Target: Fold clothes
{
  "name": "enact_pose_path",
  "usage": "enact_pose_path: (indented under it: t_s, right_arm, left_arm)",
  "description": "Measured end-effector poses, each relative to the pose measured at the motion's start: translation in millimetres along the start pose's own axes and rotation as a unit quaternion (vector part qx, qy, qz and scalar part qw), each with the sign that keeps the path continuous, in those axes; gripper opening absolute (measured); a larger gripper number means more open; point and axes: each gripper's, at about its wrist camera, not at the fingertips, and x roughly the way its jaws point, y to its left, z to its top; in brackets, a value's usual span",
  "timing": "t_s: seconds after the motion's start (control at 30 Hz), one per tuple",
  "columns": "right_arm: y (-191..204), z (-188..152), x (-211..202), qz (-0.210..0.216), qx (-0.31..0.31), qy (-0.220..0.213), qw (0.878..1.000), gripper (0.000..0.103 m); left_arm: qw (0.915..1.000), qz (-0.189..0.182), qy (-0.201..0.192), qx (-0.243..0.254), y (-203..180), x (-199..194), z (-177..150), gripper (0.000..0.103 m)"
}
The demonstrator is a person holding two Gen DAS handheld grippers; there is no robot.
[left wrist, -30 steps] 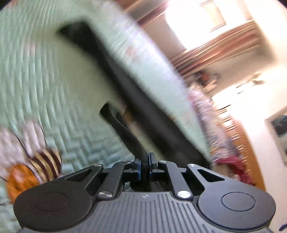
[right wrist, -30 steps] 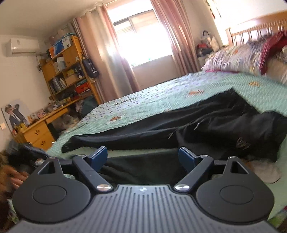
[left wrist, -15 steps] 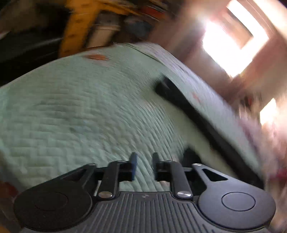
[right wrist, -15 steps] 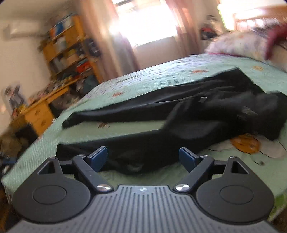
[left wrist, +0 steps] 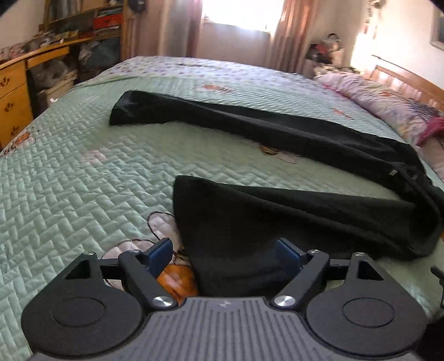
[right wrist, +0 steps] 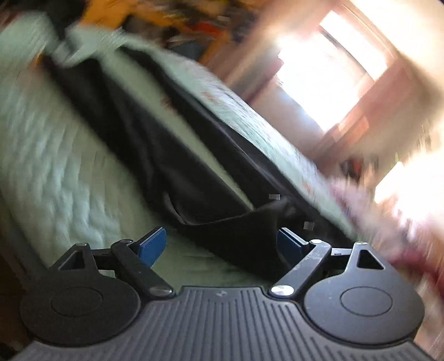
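Observation:
Black trousers [left wrist: 291,219] lie spread on a pale green quilted bedspread [left wrist: 61,172], one leg [left wrist: 236,122] running diagonally across the bed and the other folded near me. My left gripper [left wrist: 226,254] is open just above the near cuff, its blue pads on either side of the cloth edge and not touching it. The right wrist view is tilted and motion-blurred; the trousers [right wrist: 194,183] run diagonally there. My right gripper [right wrist: 222,244] is open over the waist end, with black cloth between and below the fingers but not clamped.
A wooden desk and shelves [left wrist: 16,83] stand left of the bed. Curtains and a bright window [left wrist: 236,16] are at the far end. Floral pillows [left wrist: 388,102] and a wooden headboard [left wrist: 410,80] lie to the right.
My left gripper was shut on black cloth a second ago; it has let go, swung round and now stands open over the near cuff. The right gripper has swept over the trousers, still open.

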Motion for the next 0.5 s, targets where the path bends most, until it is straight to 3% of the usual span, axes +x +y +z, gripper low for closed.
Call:
enact_pose_path:
  t_s: [0.07,0.13,0.2,0.27,0.33,0.5]
  right_arm:
    - [6.0,-4.7,14.3,-0.001,-0.095,-0.003,0.995,0.087]
    - [11.3,-8.5,27.8,0.0,-0.184,-0.01,0.983,0.087]
    - [2.1,5.3,37.9,0.008,-0.196,-0.016,0.98,0.086]
    - [-10.3,22.8,47.3,0.017,-0.192,-0.022,0.981,0.071]
    - [-22.6,40.4,56.6,0.026,-0.187,-0.028,0.982,0.023]
    - [-53.5,84.3,80.0,0.05,-0.177,-0.043,0.982,0.019]
  left_arm:
    - [0.9998,-0.003,0.013,-0.015,4.4,8.2,3.3,0.083]
    - [0.9994,-0.003,0.027,-0.023,8.1,16.7,1.7,0.083]
    - [0.9991,0.005,0.038,-0.02,9.1,21.9,-3.2,0.084]
    - [0.9981,0.015,0.054,-0.025,13.9,27.4,-7.6,0.085]
    - [0.9978,0.014,0.054,-0.036,20.5,30.4,-12.2,0.085]
    - [0.9981,0.01,0.044,-0.043,26.2,23.0,-14.4,0.088]
